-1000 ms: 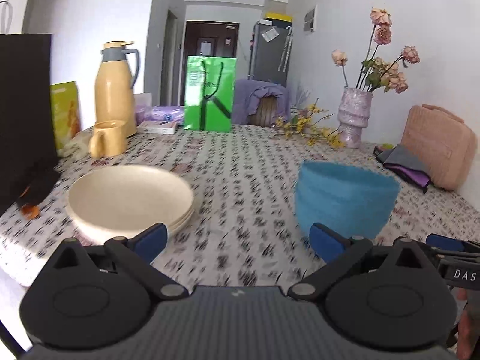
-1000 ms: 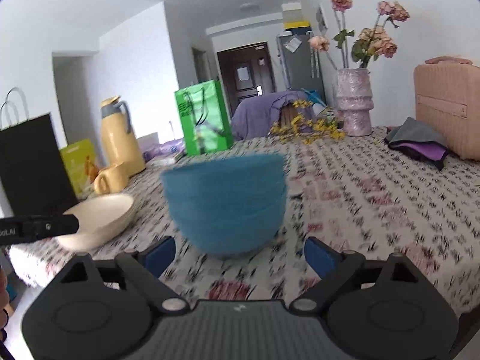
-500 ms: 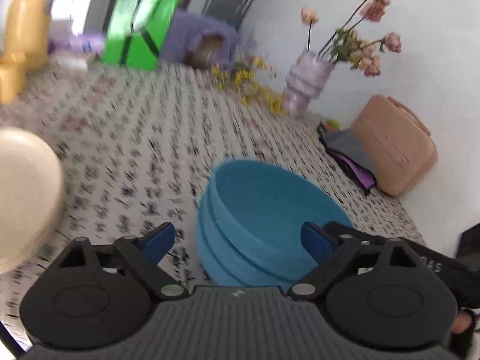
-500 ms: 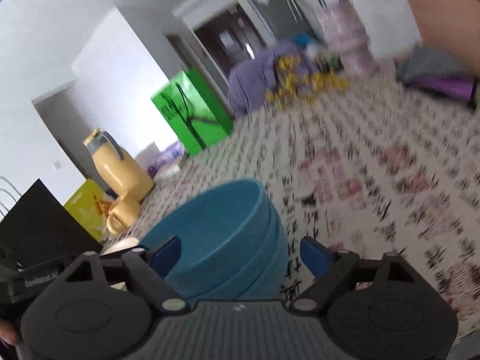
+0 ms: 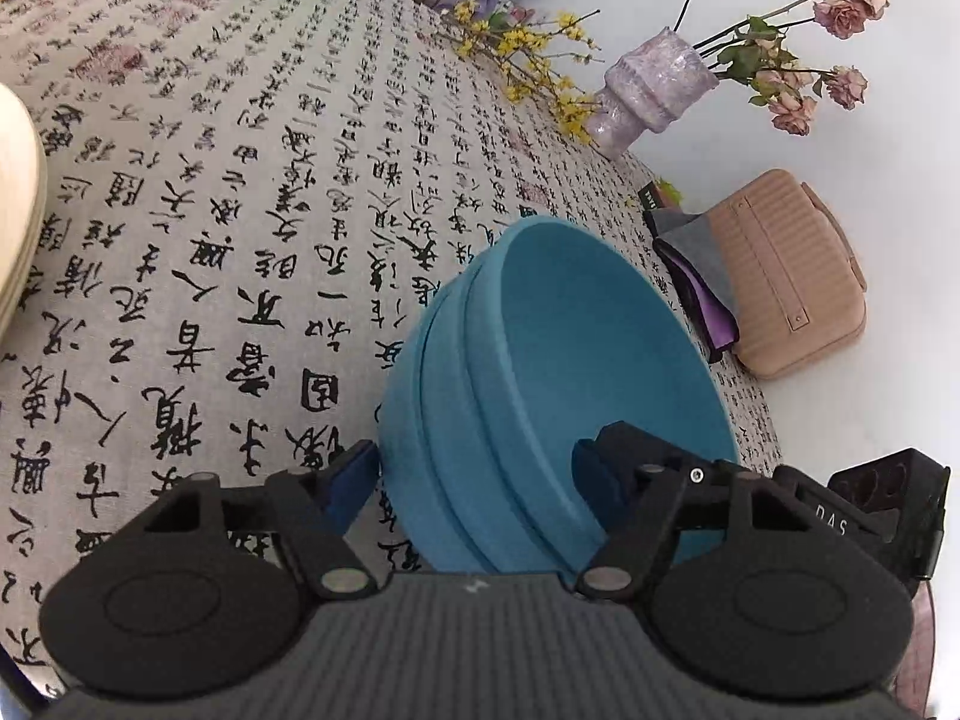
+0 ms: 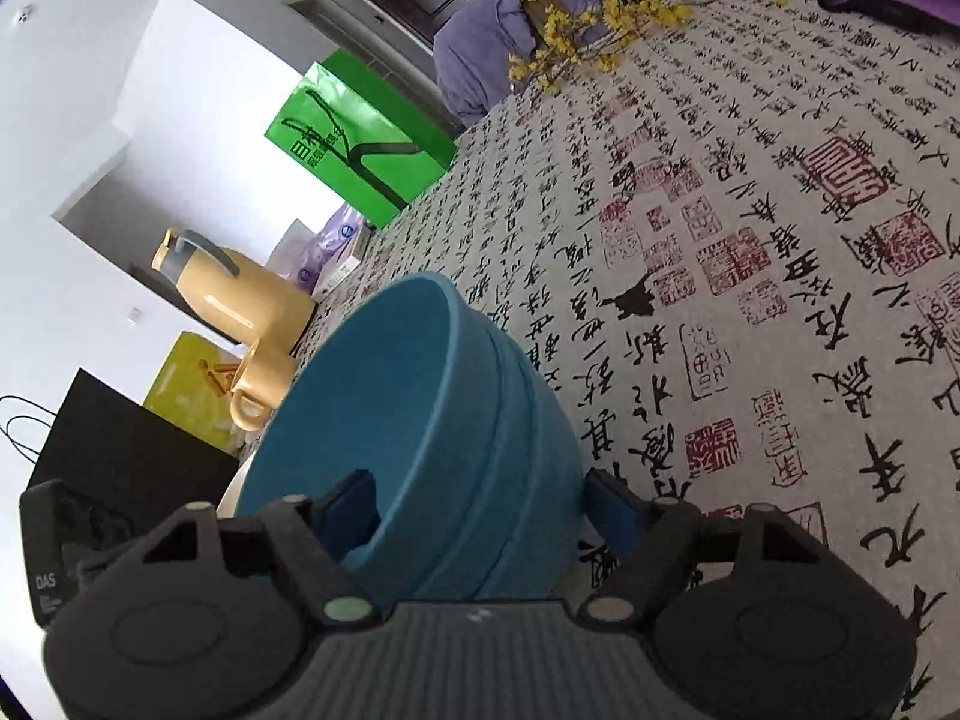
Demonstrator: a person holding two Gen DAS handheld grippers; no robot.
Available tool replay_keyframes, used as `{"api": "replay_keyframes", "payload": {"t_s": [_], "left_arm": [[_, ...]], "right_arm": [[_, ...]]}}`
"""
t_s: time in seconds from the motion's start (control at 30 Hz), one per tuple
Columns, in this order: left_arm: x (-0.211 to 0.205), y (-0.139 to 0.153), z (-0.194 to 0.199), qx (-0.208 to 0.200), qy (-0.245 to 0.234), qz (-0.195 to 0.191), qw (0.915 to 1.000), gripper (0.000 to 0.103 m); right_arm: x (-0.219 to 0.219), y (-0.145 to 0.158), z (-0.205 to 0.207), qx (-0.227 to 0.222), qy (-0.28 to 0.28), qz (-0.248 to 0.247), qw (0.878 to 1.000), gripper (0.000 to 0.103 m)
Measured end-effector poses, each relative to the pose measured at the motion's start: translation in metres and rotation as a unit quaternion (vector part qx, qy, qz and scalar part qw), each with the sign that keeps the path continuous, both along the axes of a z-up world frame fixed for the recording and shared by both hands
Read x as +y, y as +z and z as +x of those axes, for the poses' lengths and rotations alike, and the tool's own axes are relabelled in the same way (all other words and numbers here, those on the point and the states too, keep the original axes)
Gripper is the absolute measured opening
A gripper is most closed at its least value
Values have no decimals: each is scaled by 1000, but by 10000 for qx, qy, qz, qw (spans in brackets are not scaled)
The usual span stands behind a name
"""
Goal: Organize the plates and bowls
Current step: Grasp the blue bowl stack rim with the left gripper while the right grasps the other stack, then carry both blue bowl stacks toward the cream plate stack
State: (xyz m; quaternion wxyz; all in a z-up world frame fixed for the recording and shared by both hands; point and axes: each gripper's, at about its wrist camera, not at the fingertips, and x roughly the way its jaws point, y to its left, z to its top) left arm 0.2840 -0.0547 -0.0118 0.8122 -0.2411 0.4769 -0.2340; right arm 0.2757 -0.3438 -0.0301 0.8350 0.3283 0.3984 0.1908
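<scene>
Home: tablecloth (image 5: 240, 192), flower vase (image 5: 651, 87), fridge.

Both wrist cameras looked down along their fingers from close above the table (image 5: 252, 138), each rolled to one side. They faced the blue bowl stack (image 5: 558, 372) from opposite sides, left camera towards the far right wall, right camera towards the far left.

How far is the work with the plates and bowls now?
Early stage. Done: the blue bowls sit nested in one stack, the cream plates in another. In hand: left gripper and right gripper straddle the bowl stack's wall, jaws just closing, not yet gripping. Left: lifting and placing it.
</scene>
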Motion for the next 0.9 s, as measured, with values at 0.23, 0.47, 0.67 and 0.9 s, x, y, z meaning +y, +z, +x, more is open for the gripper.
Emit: {"api": "replay_keyframes", "payload": {"t_s": [0.23,0.47,0.67,0.9], "left_arm": [[-3,-4,5,172,-52,7,9998,66],[-9,0,11,168,-37,48,9998,62],[-13,0,14,218,48,137,9997,54],[-5,2,1,20,173,231,9996,47]], "right_arm": [[-5,-8,7,336,-6,184,9993,63],[-7,-10,11,525,-41,28,9986,40],[-8,-6,8,523,-58,-58,9986,39],[-2,3,4,391,-97,-134,9991,38]]}}
